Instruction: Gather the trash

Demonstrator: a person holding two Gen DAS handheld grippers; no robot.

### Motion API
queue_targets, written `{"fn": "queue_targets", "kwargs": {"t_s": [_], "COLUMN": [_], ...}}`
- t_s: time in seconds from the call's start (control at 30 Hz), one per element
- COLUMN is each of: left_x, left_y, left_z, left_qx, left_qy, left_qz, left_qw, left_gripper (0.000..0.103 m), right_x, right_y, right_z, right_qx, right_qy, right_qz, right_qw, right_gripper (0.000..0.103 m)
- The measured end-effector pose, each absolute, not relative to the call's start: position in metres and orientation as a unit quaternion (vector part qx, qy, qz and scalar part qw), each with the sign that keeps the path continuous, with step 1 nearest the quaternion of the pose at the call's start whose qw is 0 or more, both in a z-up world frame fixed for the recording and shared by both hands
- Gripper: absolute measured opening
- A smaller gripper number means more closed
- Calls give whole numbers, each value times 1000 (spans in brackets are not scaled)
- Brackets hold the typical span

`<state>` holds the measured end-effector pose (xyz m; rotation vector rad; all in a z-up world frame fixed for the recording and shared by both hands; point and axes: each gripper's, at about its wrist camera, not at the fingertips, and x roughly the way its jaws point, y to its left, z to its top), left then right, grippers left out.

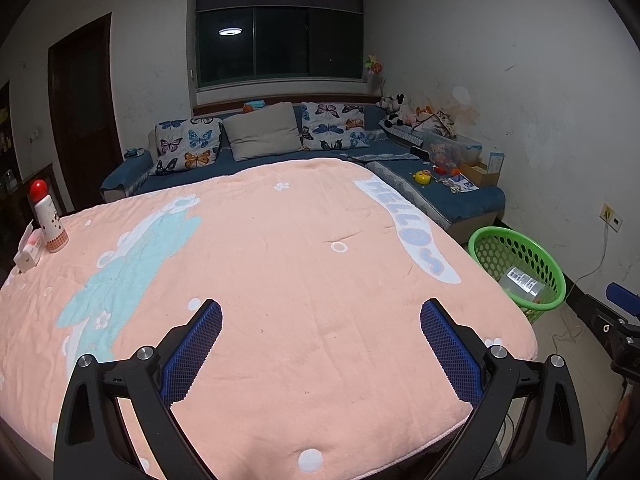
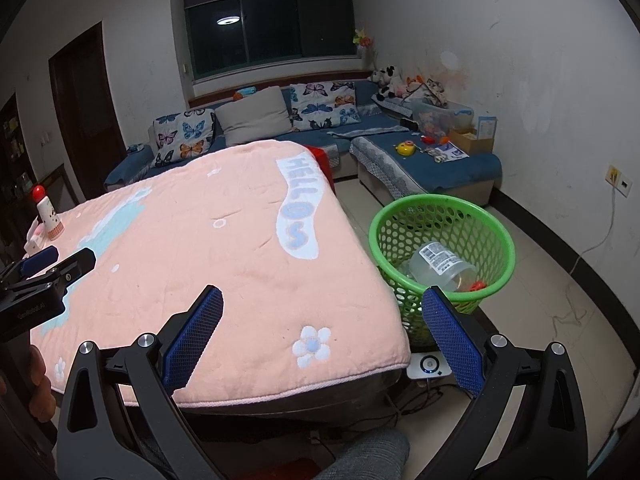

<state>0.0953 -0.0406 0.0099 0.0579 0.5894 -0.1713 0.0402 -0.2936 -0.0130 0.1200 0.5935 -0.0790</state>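
Note:
A green perforated basket [image 2: 442, 216] stands on the floor to the right of the table; it also shows in the left wrist view [image 1: 518, 250]. A clear plastic bottle [image 2: 444, 266] with a white label lies inside it, with a small orange piece beside it. My left gripper [image 1: 320, 320] is open and empty above the near part of the pink tablecloth [image 1: 280, 260]. My right gripper [image 2: 322, 308] is open and empty above the table's near right corner, left of the basket. The left gripper also shows at the left edge of the right wrist view [image 2: 60, 260].
A white bottle with a red cap [image 1: 46, 216] and a small white box [image 1: 28, 252] stand at the table's far left edge. A blue corner sofa [image 2: 420, 160] with cushions and toys lies behind. A white device [image 2: 428, 366] and cables lie on the floor.

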Motion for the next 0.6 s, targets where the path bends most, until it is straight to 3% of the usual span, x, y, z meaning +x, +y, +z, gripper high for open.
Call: {"fn": "queue_targets", "kwargs": {"t_s": [0.6], "left_x": [91], "left_y": [-36], "left_z": [13], "left_qx": [30], "left_qy": [282], "left_qz": [-78], "left_qw": [956], "left_gripper": [96], "right_x": [38], "right_y": [-290], "right_z": [-11], "right_qx": [56], "right_qy": [286], "right_qz": [-36], "right_qw": [956], "right_gripper": [99]}}
